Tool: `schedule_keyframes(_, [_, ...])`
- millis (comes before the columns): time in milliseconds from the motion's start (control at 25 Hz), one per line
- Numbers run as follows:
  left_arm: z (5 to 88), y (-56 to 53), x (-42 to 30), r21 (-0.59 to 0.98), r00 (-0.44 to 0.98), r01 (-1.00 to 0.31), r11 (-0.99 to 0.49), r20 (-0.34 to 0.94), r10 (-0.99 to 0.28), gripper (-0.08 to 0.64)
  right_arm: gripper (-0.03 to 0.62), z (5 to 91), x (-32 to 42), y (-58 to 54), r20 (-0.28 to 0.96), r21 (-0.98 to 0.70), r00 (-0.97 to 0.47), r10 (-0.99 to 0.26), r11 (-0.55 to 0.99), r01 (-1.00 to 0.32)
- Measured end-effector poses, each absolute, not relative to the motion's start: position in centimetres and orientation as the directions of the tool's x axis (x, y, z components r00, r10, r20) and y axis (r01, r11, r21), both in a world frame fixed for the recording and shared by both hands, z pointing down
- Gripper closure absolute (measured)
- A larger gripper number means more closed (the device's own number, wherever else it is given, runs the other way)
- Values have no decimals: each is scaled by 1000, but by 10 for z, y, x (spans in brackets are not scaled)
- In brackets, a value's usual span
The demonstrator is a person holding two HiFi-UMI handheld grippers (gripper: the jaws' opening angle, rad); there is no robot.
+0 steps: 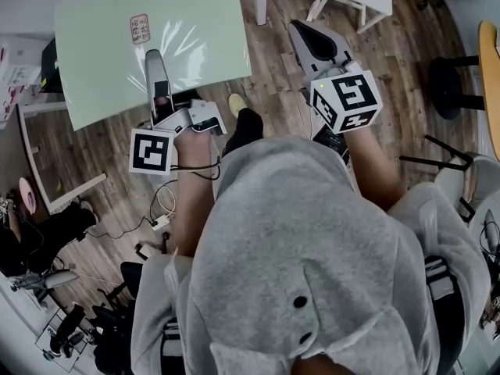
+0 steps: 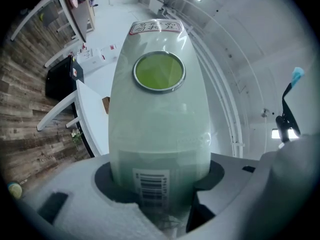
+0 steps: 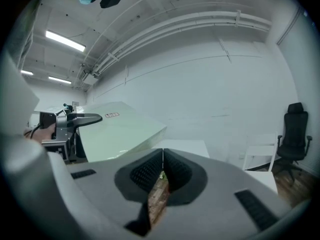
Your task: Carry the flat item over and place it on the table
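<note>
Pale green, glossy flat board with red-framed label

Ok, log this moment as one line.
left gripper: jaws shut on green board | right gripper: jaws together, empty | green board: held up, not yet set down

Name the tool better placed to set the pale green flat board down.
Left: the left tool grips the pale green flat board by its edge; the right tool is shut, empty, apart from the board.

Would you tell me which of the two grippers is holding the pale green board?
The left gripper, clamping the board at its edge; the right gripper is shut on nothing.
</note>
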State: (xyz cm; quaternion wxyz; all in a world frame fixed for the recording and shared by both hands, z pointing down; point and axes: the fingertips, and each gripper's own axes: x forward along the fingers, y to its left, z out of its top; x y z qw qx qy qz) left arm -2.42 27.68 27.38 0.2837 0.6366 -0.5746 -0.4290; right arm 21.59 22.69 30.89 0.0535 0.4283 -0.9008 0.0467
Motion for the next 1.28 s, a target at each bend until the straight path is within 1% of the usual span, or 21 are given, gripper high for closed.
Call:
schedule_keyframes(360, [276, 208, -55, 872, -40, -464, -156, -196, -980, 285, 566, 304, 170, 174, 153, -38, -618, -771, 621, -783])
schedule_keyframes(760, [292, 157, -99, 897, -49, -421, -135, -171, -984, 285, 566, 303, 121, 131, 173, -4, -609, -774, 617, -787])
schedule_keyframes(1000, [297, 115, -161, 909, -54, -403, -108, -141, -989, 285, 566, 294, 58, 83, 188, 15, -611, -769, 625, -781])
schedule_keyframes(1120, [296, 109, -171, 902, -51, -416, -119, -154, -987, 285, 566, 294, 49, 73, 180, 25, -617, -766, 630, -776])
schedule_keyframes(1280, [296, 109, -174, 895, -60, -428, -124, -165, -984, 285, 566, 295, 54, 68, 161, 30, -614, -773, 626, -779])
